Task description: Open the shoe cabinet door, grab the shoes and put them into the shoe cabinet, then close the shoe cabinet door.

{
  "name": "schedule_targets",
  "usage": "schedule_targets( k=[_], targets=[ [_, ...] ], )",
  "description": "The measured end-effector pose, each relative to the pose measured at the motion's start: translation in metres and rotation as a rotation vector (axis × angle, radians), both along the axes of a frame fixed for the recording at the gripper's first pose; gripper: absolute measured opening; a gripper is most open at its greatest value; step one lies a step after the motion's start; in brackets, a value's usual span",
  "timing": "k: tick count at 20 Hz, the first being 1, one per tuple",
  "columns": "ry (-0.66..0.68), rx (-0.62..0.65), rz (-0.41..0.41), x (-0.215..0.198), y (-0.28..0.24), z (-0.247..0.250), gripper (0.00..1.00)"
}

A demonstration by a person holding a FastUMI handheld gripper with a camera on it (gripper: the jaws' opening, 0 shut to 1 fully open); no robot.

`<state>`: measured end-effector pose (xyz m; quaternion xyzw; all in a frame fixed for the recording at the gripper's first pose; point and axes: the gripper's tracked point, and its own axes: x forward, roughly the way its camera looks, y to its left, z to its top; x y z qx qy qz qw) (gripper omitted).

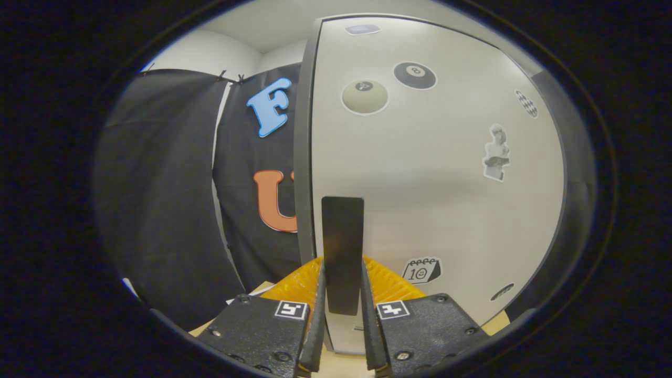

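A pale tabletop point(341, 362) shows beneath the fingers point(320, 315), with black cloth point(173, 199) hanging as the wall beyond. One white cabinet door point(436, 173) stands close ahead, carrying about seven stickers (two of them billiard balls). Its one dark upright handle point(343, 247) sits between the two fingers of the gripper point(342, 286), which are clenched on it, both pressing its sides.

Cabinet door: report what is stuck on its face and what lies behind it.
On the cabinet door are several stickers and a dark handle, which the gripper is clamped on. The door covers whatever lies behind it.
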<state>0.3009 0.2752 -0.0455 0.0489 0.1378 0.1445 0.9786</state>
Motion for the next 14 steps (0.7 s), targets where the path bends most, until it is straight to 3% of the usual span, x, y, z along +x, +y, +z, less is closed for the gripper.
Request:
schedule_targets(
  k=[2, 7, 14],
  targets=[
    [0.033, 0.052, -0.030, 0.003, 0.001, 0.001, 0.35],
    [0.036, 0.017, -0.095, 0.006, 0.001, 0.000, 0.35],
    [0.022, 0.025, -0.032, -0.014, -0.002, 0.003, 0.30]
  ],
)
